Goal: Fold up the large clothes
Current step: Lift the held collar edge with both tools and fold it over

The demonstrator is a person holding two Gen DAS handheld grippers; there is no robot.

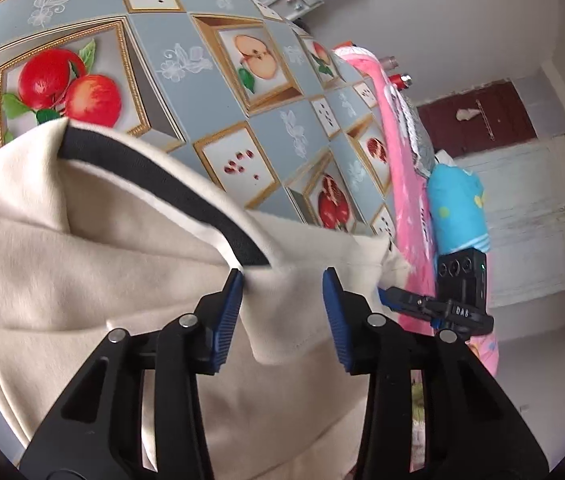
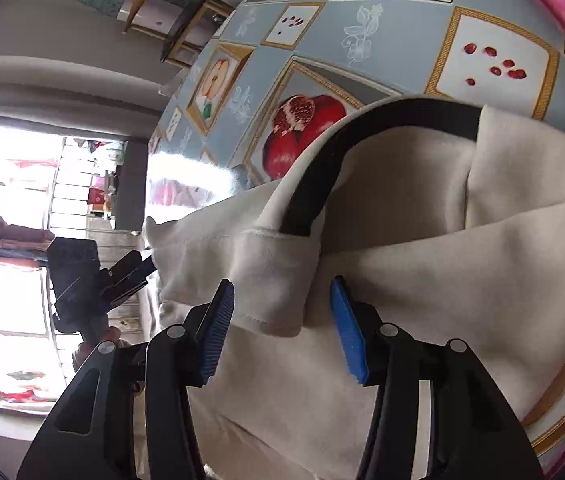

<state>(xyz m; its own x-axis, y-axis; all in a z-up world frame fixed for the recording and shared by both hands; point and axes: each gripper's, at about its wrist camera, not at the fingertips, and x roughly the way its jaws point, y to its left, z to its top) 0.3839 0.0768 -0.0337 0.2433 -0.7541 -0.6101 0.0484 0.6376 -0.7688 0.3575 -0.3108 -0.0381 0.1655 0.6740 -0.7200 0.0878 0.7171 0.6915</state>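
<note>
A cream garment (image 1: 82, 272) with a black trim band (image 1: 162, 184) lies on the fruit-patterned tablecloth (image 1: 210, 92). My left gripper (image 1: 282, 292) is open, its blue pads (image 1: 228, 312) standing either side of a folded cream edge near the band's end. The other gripper shows at the right (image 1: 442, 308), at the garment's far corner. In the right wrist view the same garment (image 2: 462, 280) and black band (image 2: 342, 152) lie on the cloth (image 2: 322, 44). My right gripper (image 2: 282, 300) is open around a folded hem (image 2: 270, 276). The left gripper (image 2: 122, 276) appears at the left.
Pink fabric (image 1: 394, 168) and a blue dotted bundle (image 1: 458, 208) lie along the table's far side. A dark door (image 1: 478, 116) and white wall stand beyond. In the right wrist view a bright window (image 2: 10, 240) and a gold-framed stand (image 2: 174, 16) are behind the table.
</note>
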